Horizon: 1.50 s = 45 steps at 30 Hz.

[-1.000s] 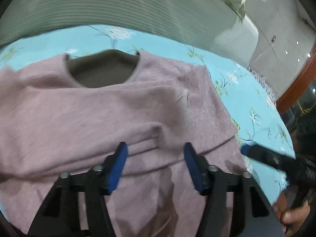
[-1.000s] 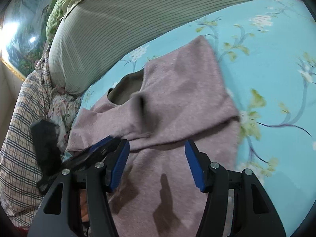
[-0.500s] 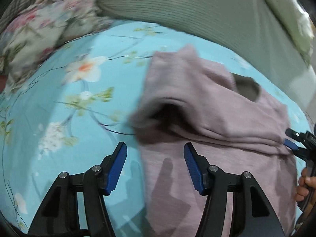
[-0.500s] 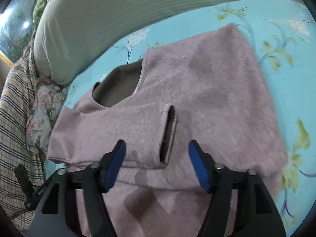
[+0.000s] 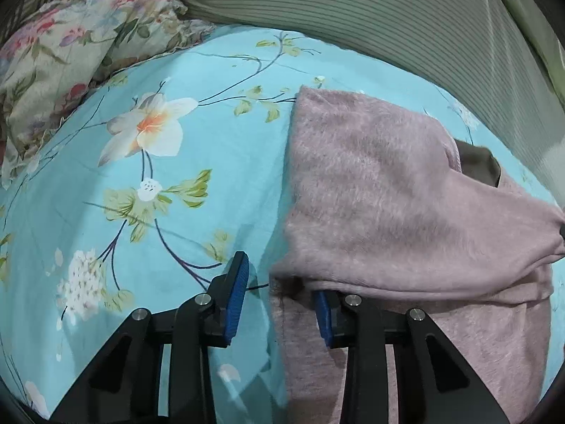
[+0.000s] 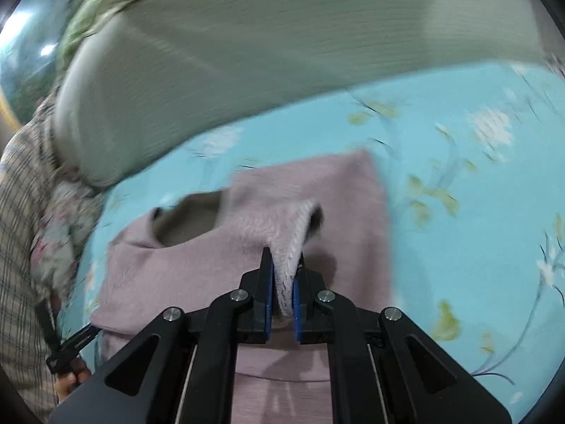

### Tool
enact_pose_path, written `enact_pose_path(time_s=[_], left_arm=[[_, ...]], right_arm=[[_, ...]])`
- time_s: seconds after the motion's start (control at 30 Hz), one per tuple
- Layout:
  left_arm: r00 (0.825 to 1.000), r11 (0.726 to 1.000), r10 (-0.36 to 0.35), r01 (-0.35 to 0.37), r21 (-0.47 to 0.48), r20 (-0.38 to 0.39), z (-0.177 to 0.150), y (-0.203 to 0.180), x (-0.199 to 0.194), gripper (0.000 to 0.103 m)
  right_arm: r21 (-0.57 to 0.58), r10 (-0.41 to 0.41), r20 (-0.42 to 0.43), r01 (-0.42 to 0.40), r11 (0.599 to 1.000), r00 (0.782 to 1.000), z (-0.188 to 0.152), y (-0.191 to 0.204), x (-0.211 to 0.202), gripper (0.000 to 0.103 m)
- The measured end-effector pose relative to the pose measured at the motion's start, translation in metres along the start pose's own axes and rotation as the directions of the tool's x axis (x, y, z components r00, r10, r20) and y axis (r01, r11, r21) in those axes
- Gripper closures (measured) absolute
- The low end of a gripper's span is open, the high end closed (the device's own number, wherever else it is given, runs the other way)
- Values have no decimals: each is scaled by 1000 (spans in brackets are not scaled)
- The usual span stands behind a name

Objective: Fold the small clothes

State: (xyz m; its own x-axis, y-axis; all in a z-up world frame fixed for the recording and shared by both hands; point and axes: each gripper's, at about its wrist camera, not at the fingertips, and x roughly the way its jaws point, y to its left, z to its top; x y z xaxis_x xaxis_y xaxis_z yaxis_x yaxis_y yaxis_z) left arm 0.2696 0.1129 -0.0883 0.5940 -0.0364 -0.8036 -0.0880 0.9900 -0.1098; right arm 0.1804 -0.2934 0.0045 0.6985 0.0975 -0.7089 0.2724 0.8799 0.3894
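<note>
Jaws parted, the left gripper (image 5: pixel 279 295) straddles the near left edge of the pink sweater (image 5: pixel 381 190): its right pad is tucked under the folded sleeve, its left pad over the turquoise floral bedsheet (image 5: pixel 169 162). A floral pillow (image 5: pixel 60 42) and a ribbed grey-green cushion (image 5: pixel 370 14) lie beyond. No writing shows.

In the right wrist view, the right gripper (image 6: pixel 282 284) is clamped on the sweater's ribbed cuff (image 6: pixel 295 243), lifted above the body spread on the bedsheet; a plaid cloth (image 6: pixel 17 247) lies left.

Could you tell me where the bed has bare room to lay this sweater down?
Bare blue floral sheet lies left of the pink sweater, bordered by the floral pillow and striped grey bolster. More shows right of it. The head end is crowded with bedding.
</note>
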Motion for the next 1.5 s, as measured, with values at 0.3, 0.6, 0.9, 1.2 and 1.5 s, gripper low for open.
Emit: enact_pose_path(time_s=[0.3,0.6,0.9,1.2,1.5], left_arm=[[997,999,24,-23,-25,74,-4,-2,-16,83],[999,999,37,-37,26,14,-12,-8,-5,83],[999,998,50,-50,49,4,-11,-11,-3,82],[1000,1000,18,-17,25,-22,-8,1,-6,76],[988,984,-125,135,114,-93,-65,0,-59,67]], right_arm=[[1,3,18,-3,1000,1000,-11,-7,1,93],[-25,-109,-43,108,994,993,-19,-16,24,90],[-107,-67,47,72,992,997,-21,17,3,54],[-96,-94,-76,86,992,993,-40,6,12,54],[-123,52,-90,-63,990,995,-89,7,-73,54]])
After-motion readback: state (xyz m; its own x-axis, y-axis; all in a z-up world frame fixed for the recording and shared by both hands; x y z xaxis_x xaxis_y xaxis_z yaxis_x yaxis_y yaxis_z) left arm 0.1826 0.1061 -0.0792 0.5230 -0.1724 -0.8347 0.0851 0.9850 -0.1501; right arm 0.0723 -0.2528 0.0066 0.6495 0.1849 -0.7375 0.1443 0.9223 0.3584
